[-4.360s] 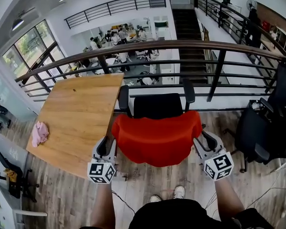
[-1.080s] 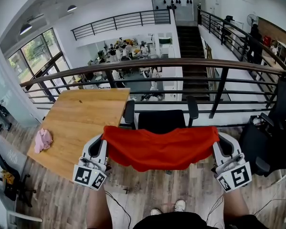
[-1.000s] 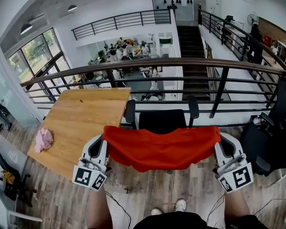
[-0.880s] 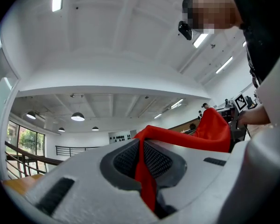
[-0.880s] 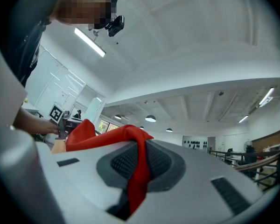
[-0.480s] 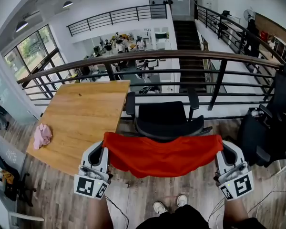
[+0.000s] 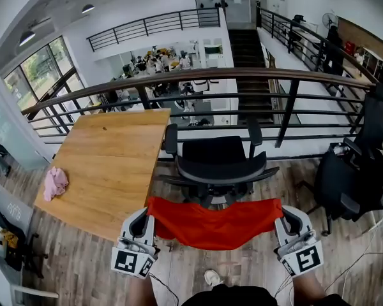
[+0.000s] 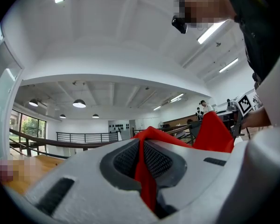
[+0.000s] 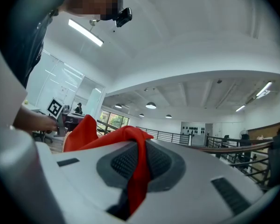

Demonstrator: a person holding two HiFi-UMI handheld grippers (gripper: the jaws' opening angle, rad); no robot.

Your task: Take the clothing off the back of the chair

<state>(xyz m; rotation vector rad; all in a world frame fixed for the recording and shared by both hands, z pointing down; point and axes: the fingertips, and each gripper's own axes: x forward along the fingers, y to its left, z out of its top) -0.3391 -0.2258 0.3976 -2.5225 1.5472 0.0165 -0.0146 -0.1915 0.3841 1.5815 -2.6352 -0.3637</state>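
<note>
Seen from above, the toe of the person's shoe point(image 7: 210, 277) rests on a wood floor. Just ahead, the left gripper point(image 7: 144, 217) and the right gripper point(image 7: 285, 220) are held level and well apart. Each has its jaws pinched together on a top corner of a red garment point(image 7: 214, 223), and each gripper's own view shows red fabric squeezed between the dark pads. Holding the two corners wide apart keeps the garment stretched into a flat band that sags a little in the middle, so it likely won't bunch or drag.

The garment hangs in the air between the person and a black office chair point(image 7: 215, 161), clear of its backrest, so the lift-off looks done. Left of the chair stands a wooden table point(image 7: 108, 152), with a crumpled pink cloth point(image 7: 54, 182) near its left edge. A second dark chair point(image 7: 348, 183) stands at right. Beyond them a dark railing point(image 7: 210, 76) guards a drop to a lower floor.
</note>
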